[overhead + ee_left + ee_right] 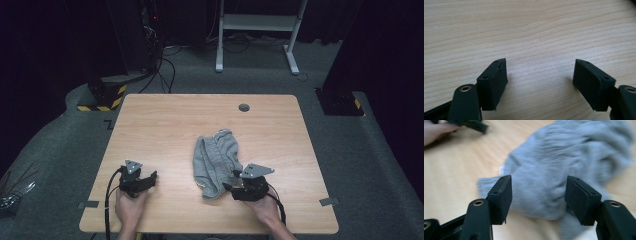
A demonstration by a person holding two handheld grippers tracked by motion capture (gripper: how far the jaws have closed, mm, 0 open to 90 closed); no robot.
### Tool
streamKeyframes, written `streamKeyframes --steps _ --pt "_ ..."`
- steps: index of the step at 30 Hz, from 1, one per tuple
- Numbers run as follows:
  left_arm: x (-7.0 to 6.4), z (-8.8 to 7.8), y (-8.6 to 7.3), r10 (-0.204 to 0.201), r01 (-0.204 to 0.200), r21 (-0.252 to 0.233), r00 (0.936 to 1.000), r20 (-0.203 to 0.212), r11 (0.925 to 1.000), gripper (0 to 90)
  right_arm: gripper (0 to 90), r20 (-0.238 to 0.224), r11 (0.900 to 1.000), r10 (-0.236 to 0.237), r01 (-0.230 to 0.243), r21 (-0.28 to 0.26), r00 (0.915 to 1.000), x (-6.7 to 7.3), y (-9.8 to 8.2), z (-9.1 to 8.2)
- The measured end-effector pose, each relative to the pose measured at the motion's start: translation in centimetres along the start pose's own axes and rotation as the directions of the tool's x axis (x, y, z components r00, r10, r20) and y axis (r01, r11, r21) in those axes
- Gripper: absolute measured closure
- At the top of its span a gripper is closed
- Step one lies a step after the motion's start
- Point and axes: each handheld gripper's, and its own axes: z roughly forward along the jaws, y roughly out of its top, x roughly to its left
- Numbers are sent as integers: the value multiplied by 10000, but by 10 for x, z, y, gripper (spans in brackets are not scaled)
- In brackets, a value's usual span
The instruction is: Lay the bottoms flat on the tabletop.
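Inspection of the wooden table (165, 120) finds 1 grey garment (216, 160), apparently a pair of sweat shorts, lying crumpled just right of centre, with its waistband toward 12 o'clock and a lower corner toward 6 o'clock.

The right gripper (235, 181) sits at the garment's 5 o'clock edge. In the right gripper view its jaws stand apart, released, with the grey cloth (564, 167) lying beyond and partly between them; the pads do not press on it. That view is blurred.

The left gripper (150, 177) rests well apart from the garment, at its 9 o'clock. In the left gripper view its jaws are spread wide over bare wood (529, 30), holding nothing.

Judgement: the work in hand appears to be a first grasp of the garment's near edge.

Risks:
1. The right pads may close on 1 layer only, or on a loose fold, so the shorts would unroll rather than lift.
2. A low approach could push the cloth ahead of the jaws and bunch it further.
3. With the left gripper far off, a single-point lift would leave the garment hanging twisted.
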Motion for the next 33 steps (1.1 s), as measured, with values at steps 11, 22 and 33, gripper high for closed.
streamKeyframes --steps 11,22,33 --pt "0 0 0 -9 9 -4 10000 5 10000 275 336 200 9973 90 -104 724 9998 24 -4 28" --pt "0 0 0 -7 7 5 10000 15 10000 275 789 732 9929 -580 499 1082 9956 14 -5 22" --pt "0 0 0 -5 5 -2 10000 6 10000 275 846 1091 9940 -917 844 699 9898 -9 13 -7"
